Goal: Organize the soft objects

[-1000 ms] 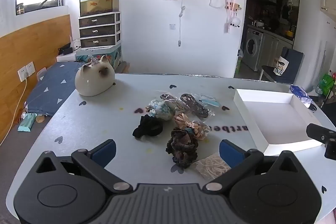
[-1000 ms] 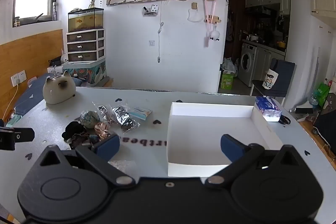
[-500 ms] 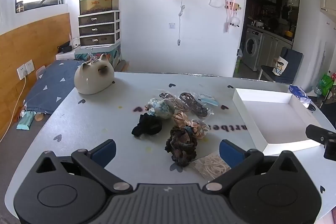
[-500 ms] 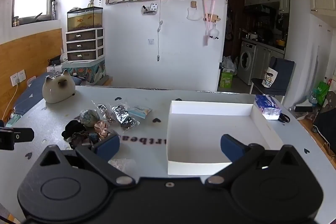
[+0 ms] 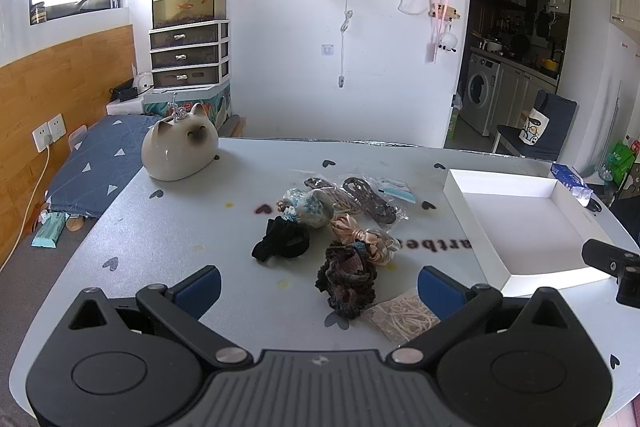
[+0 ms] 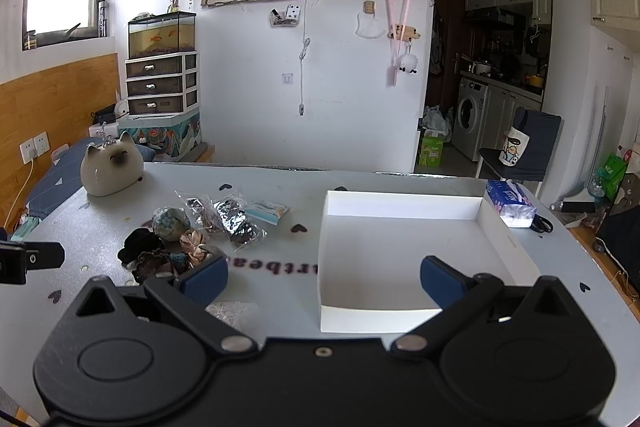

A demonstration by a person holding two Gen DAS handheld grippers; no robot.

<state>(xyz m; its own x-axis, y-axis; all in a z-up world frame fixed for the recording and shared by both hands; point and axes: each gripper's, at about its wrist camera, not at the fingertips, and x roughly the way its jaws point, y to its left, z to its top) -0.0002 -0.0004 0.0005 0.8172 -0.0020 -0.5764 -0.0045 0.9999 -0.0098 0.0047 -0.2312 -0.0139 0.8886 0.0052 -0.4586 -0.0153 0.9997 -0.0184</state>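
Gray table (image 5: 168, 227) holds a pile of soft hair ties (image 5: 346, 277) just left of the empty white box (image 6: 400, 247), and both the left gripper (image 5: 318, 285) and right gripper (image 6: 324, 277) hang wide apart with nothing in them, so no tie is picked yet; next, I think, the left one must drop over the dark frilly tie and squeeze.

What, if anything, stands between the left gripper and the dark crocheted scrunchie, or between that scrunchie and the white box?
Nothing visible blocks either path. The left gripper is open, with the dark crocheted scrunchie lying on bare table just ahead of its fingers. A bag of cream cord lies beside it, toward the near edge. The stretch of table to the white box looks clear.
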